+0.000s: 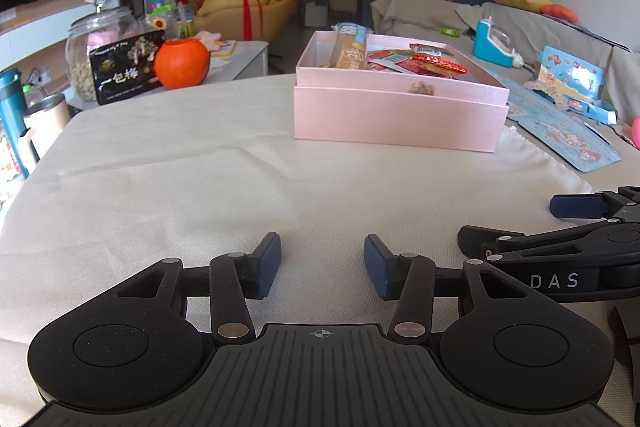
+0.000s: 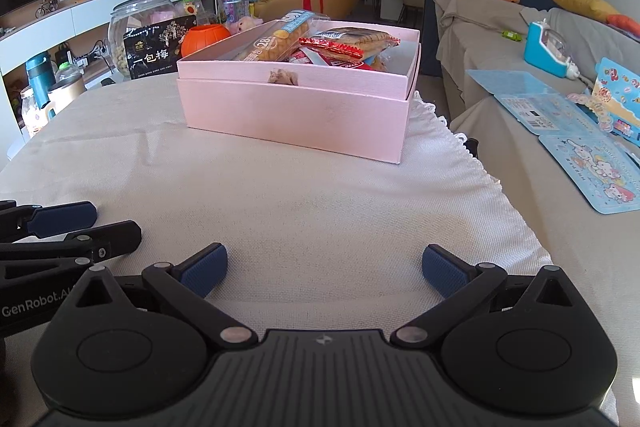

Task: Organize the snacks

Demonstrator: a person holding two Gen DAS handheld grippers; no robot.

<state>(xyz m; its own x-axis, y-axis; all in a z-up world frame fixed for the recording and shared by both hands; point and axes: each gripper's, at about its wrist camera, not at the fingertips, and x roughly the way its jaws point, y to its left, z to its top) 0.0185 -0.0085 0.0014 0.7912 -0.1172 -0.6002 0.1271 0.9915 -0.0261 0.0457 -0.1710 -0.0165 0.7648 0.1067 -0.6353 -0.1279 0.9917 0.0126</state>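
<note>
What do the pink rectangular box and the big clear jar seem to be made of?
Pink rectangular box: probably paperboard with a faint satin sheen; thin straight walls and crisp edges. Big clear jar: glass or clear plastic; transparent, glossy highlights, contents visible. The look cannot settle which.

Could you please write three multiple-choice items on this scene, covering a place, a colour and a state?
1. Where do the snack packets lie?
A. inside the box
B. on the cloth
C. on the sofa

2. What colour is the box?
A. blue
B. pink
C. green

3. How do the left gripper and right gripper stand?
A. both shut on snacks
B. one holds the box
C. both open, holding nothing

Answers: 1 A, the packets sit within the box walls; 2 B, its sides are pale pink; 3 C, only bare cloth shows between each pair of fingers.
</note>
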